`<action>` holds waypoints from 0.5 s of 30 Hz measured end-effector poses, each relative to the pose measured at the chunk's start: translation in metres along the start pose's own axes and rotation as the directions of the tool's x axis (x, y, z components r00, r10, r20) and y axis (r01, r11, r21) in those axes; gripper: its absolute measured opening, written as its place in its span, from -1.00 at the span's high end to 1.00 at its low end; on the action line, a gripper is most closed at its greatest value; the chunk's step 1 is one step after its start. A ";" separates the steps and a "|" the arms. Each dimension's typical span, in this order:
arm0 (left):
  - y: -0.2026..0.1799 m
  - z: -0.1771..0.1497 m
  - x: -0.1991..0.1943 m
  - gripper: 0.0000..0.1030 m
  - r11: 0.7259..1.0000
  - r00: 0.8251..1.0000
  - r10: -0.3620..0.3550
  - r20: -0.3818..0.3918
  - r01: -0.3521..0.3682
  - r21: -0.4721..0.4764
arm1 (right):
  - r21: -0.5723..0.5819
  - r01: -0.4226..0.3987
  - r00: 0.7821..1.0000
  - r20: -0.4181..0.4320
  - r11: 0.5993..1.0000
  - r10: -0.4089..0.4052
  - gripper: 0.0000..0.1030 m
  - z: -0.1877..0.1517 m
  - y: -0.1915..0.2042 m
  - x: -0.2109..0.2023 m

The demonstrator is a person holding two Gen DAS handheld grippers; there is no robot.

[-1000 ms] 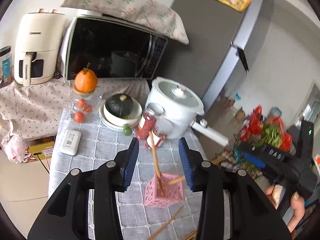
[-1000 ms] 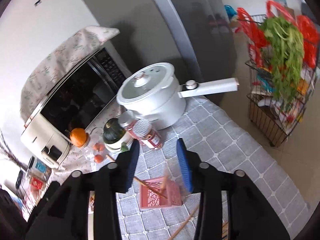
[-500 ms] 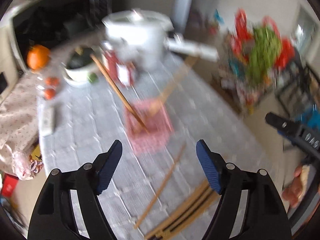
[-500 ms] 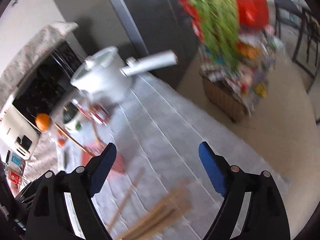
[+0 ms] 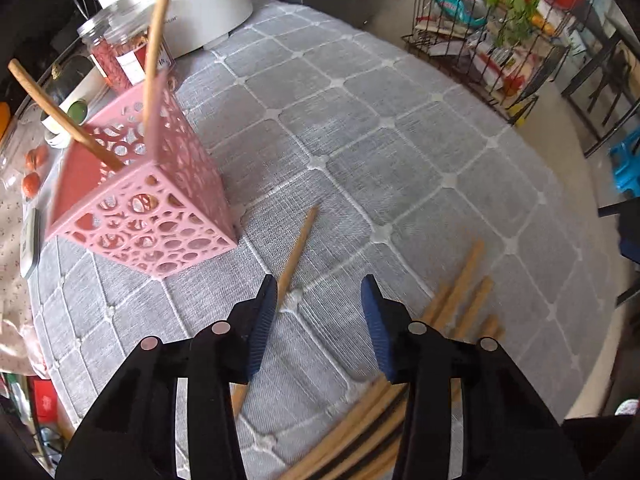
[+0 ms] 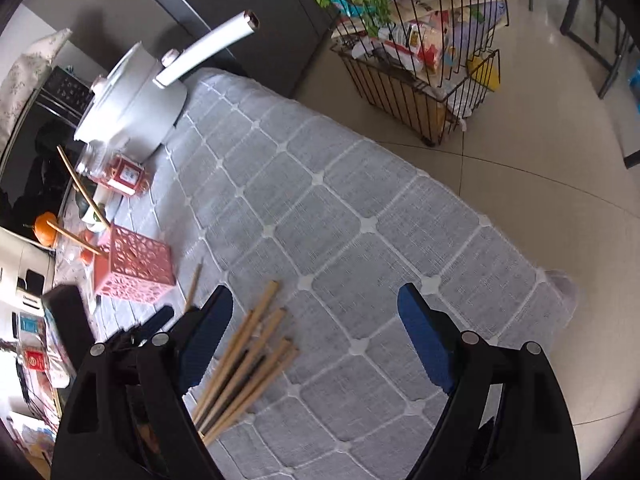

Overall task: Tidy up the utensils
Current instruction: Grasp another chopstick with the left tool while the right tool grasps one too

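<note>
At the bottom of the left wrist view, the left hand-held gripper (image 5: pixel 320 304) is hovering with jaws apart over the bench (image 5: pixel 400 152), gripping nothing; a single chopstick (image 5: pixel 298 240) is lying beside its left finger. At the bottom of the right wrist view, the right hand-held gripper (image 6: pixel 316 312) is spreading wide and holding nothing, the chopstick pile (image 6: pixel 248 356) lying by its left finger. Further up at left, the pink basket (image 5: pixel 148 208) is standing with two chopsticks (image 5: pixel 64 118) leaning in it. Beyond, a jar (image 5: pixel 120 52) and a white pot (image 5: pixel 212 4) are sitting at upper left.
</note>
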State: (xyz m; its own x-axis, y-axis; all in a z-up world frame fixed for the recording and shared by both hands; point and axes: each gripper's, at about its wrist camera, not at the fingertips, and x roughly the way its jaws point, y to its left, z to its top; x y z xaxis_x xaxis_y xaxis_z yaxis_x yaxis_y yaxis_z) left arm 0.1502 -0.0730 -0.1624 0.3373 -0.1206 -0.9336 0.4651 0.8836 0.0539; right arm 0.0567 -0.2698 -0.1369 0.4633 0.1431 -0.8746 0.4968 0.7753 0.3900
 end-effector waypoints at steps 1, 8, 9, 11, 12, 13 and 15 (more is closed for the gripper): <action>0.000 0.000 0.004 0.17 1.000 1.000 0.009 -0.012 -0.009 -0.008 | -0.001 0.000 1.000 -0.004 1.000 0.000 -0.60 0.001 0.000 0.000; 0.004 -0.001 0.017 0.62 1.000 0.998 -0.013 -0.053 0.012 -0.021 | -0.004 -0.005 0.999 -0.042 1.000 0.005 -0.60 -0.001 0.002 0.008; 0.003 -0.003 0.016 0.75 1.000 0.999 0.004 -0.047 -0.003 0.003 | -0.008 -0.001 0.999 -0.046 1.000 0.000 -0.60 -0.002 0.003 0.010; 0.001 -0.008 0.014 0.82 0.999 0.999 0.013 -0.036 -0.012 0.033 | -0.007 0.001 0.998 -0.065 1.000 -0.002 -0.60 -0.004 0.004 0.018; 0.000 -0.010 0.013 0.83 0.999 0.999 0.014 -0.034 -0.013 0.037 | 0.003 -0.006 0.996 -0.089 1.000 0.006 -0.59 -0.005 0.004 0.025; 0.000 -0.011 0.012 0.83 0.999 0.999 0.010 -0.031 -0.009 0.037 | 0.018 -0.016 0.994 -0.110 1.000 0.018 -0.55 -0.006 0.004 0.032; -0.001 -0.016 0.004 0.83 0.999 1.000 -0.012 -0.013 0.013 0.039 | 0.044 -0.036 0.988 -0.151 0.998 0.043 -0.36 -0.008 0.003 0.044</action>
State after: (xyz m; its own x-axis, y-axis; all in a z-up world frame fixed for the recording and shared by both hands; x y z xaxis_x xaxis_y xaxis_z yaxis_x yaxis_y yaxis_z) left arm 0.1383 -0.0674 -0.1718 0.3211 -0.1257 -0.9387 0.5013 0.8635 0.0559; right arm 0.0726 -0.2561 -0.1762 0.3679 0.2672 -0.8906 0.5117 0.7415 0.4339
